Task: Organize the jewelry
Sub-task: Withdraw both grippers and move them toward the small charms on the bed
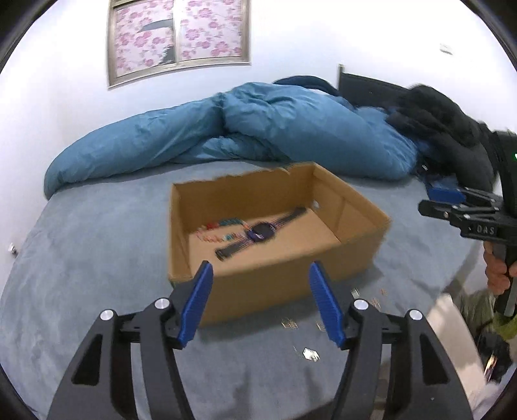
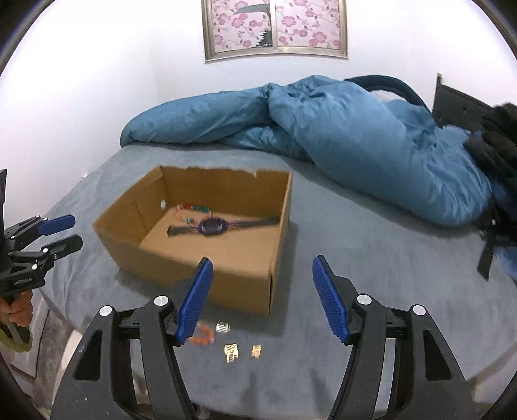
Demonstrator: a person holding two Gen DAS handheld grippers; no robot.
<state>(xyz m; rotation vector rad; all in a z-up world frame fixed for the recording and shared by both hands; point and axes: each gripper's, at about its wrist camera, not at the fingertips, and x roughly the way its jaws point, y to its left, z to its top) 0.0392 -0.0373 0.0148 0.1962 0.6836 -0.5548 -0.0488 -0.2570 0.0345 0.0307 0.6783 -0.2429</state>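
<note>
An open cardboard box sits on the grey bed. Inside lie a dark watch and a colourful bead bracelet. On the sheet in front of the box lie small pieces: a silver ring, two gold pieces, an orange bead bracelet, and gold bits with a silver piece. My left gripper is open and empty before the box. My right gripper is open and empty above the loose pieces.
A crumpled blue duvet lies behind the box. Black clothing sits at the right. The bed edge runs close on the right in the left wrist view. A window with floral curtain is on the wall.
</note>
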